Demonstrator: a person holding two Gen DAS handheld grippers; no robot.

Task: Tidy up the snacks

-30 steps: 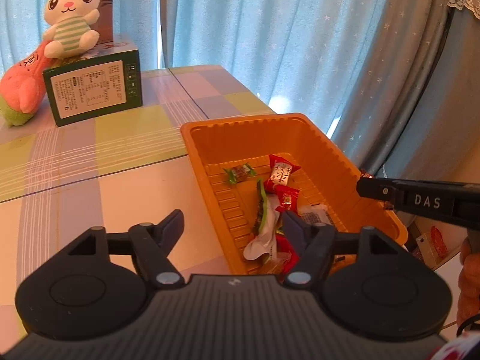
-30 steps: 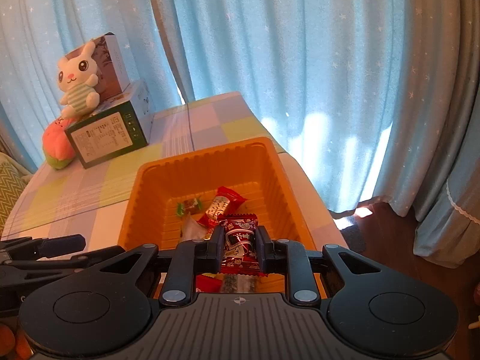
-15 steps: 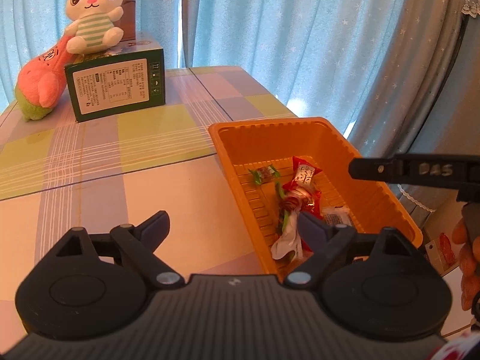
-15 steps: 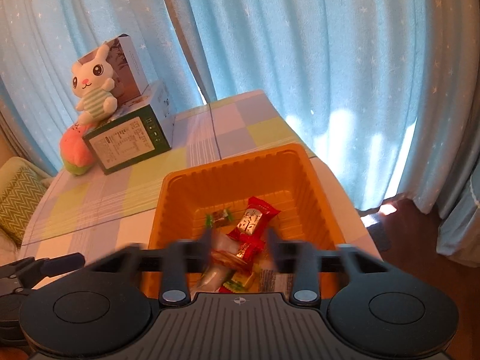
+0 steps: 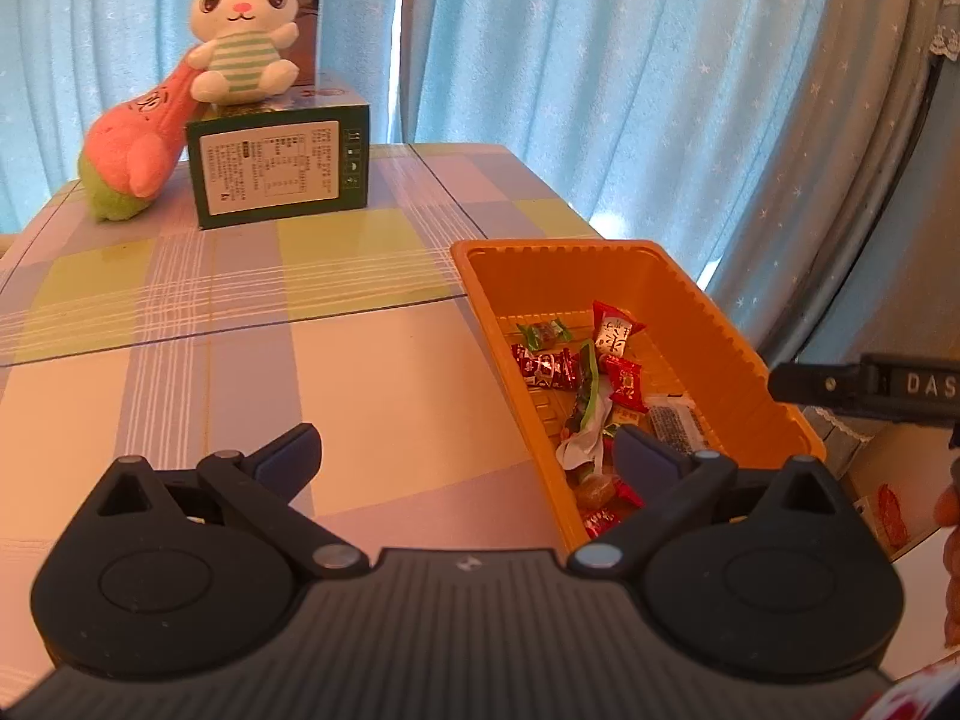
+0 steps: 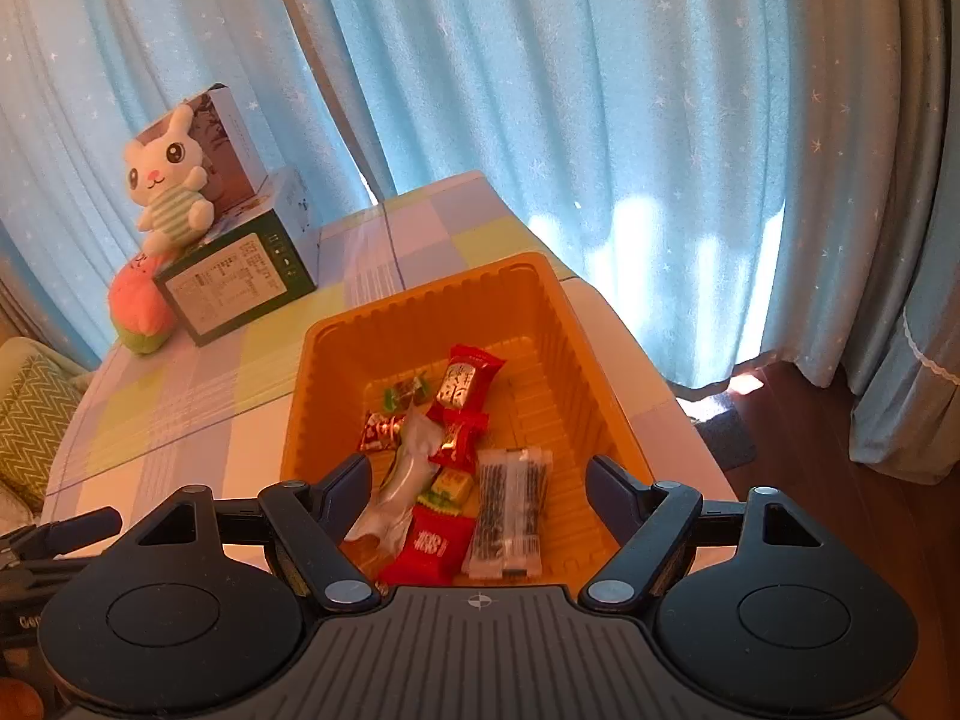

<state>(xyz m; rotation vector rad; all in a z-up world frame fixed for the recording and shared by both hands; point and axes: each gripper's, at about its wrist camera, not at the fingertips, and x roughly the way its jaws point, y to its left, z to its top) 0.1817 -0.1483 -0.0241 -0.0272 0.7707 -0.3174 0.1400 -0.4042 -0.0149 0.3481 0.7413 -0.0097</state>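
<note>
Fingers of your left gripper (image 5: 465, 456) spreading wider, nothing between them; your right gripper (image 6: 477, 477) wide, empty, above orange tray (image 6: 555, 324). Wrapped snacks (image 6: 456, 450) lie loose in tray near table edge (image 5: 360, 360).

Domestic room: checked tablecloth (image 5: 252, 324) on table, blue star-patterned curtains (image 6: 540, 90), plush rabbit (image 5: 243, 36), patterned cushion (image 6: 33, 414), wood floor (image 6: 840, 510).

We list: wrapped snacks (image 6: 456, 456) in tray (image 6: 558, 324), frame centre; box (image 6: 234, 285) upper left, plush rabbit (image 6: 168, 186) on it.
</note>
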